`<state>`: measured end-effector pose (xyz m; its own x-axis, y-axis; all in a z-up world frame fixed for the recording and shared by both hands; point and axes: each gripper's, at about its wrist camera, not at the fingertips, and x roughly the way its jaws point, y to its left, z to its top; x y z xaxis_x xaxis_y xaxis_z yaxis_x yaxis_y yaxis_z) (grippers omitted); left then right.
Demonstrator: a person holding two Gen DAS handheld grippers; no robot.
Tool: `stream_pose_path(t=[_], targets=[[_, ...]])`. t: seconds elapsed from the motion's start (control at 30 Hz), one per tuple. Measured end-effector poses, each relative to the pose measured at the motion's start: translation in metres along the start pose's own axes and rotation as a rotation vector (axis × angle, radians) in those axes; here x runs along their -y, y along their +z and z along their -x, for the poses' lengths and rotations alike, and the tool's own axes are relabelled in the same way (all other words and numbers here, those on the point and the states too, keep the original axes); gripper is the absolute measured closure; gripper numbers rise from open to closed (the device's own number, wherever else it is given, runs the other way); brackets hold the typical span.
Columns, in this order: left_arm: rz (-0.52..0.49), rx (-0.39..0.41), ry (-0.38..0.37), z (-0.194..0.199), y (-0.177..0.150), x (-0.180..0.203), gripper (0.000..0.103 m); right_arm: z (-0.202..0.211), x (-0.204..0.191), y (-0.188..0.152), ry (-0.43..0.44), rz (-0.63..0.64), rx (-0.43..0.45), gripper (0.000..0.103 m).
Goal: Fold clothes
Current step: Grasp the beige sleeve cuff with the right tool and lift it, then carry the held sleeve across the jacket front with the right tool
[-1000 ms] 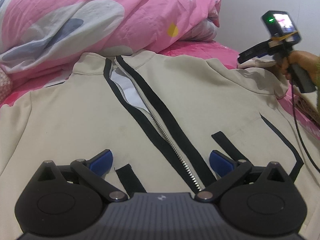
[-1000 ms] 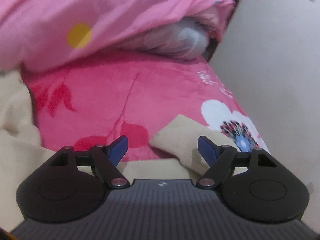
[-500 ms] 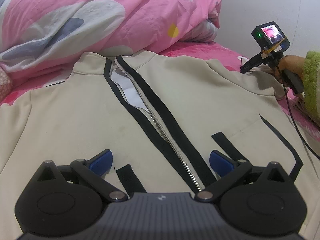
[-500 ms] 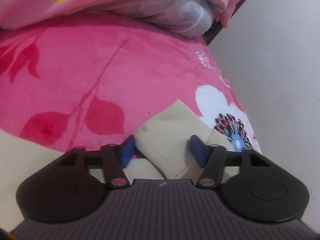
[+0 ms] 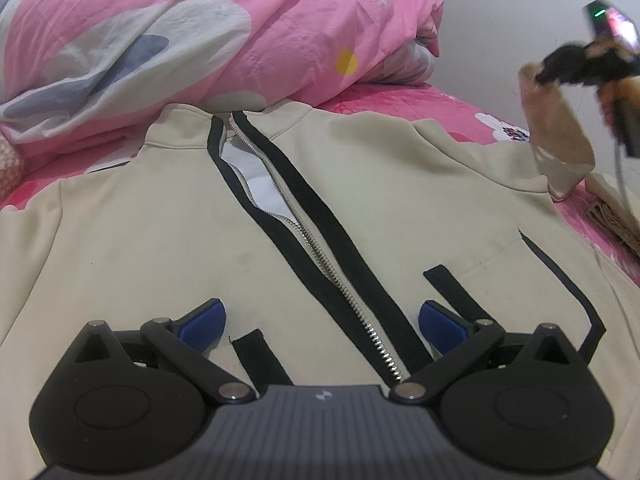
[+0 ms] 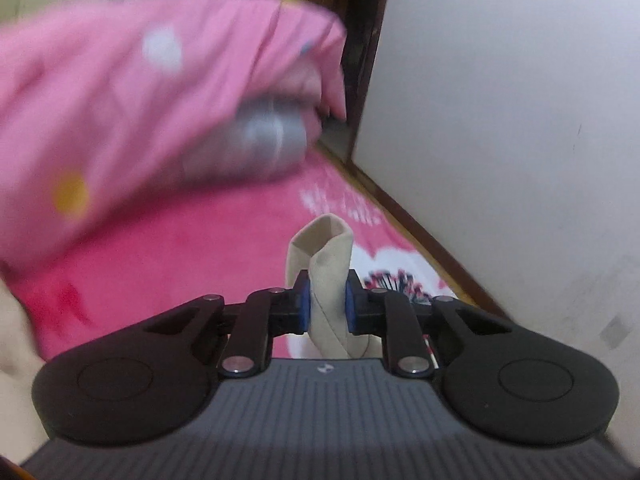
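Folding the right sleeve [image 6: 326,276] of the jacket [image 5: 168,232] spread on the bed [image 5: 424,100] — right gripper [image 6: 325,304] jaws closing on its cuff, left gripper [image 5: 320,320] jaws wide over the hem — next, carrying it across the chest.

Soft, even indoor light, no harsh shadows. Both fisheye views bend at the edges; the rumpled pink patterned quilt [image 6: 132,112] smears with motion blur in the right wrist view.
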<state>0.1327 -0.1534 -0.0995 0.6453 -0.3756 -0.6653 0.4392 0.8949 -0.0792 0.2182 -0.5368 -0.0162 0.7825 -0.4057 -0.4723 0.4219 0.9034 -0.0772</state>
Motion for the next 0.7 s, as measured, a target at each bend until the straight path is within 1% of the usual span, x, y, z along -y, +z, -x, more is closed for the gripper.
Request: stream_pose_path(t=[0.13, 0.3, 0.47, 0.7], targets=[[0.001, -0.002, 0.001, 0.000, 0.001, 0.000, 0.000, 0.059, 0.011, 0.014, 0.132, -0.099, 0.112, 0.088], [0.005, -0.003, 0.001, 0.000, 0.001, 0.000, 0.000, 0.129, 0.005, 0.025, 0.287, -0.148, 0.212, 0.088], [0.007, -0.002, 0.001, 0.000, 0.001, 0.000, 0.000, 0.181, -0.010, 0.032, 0.453, -0.204, 0.277, 0.088], [0.005, 0.000, 0.003, 0.000, 0.001, 0.001, 0.000, 0.234, -0.048, 0.035, 0.659, -0.233, 0.325, 0.088]])
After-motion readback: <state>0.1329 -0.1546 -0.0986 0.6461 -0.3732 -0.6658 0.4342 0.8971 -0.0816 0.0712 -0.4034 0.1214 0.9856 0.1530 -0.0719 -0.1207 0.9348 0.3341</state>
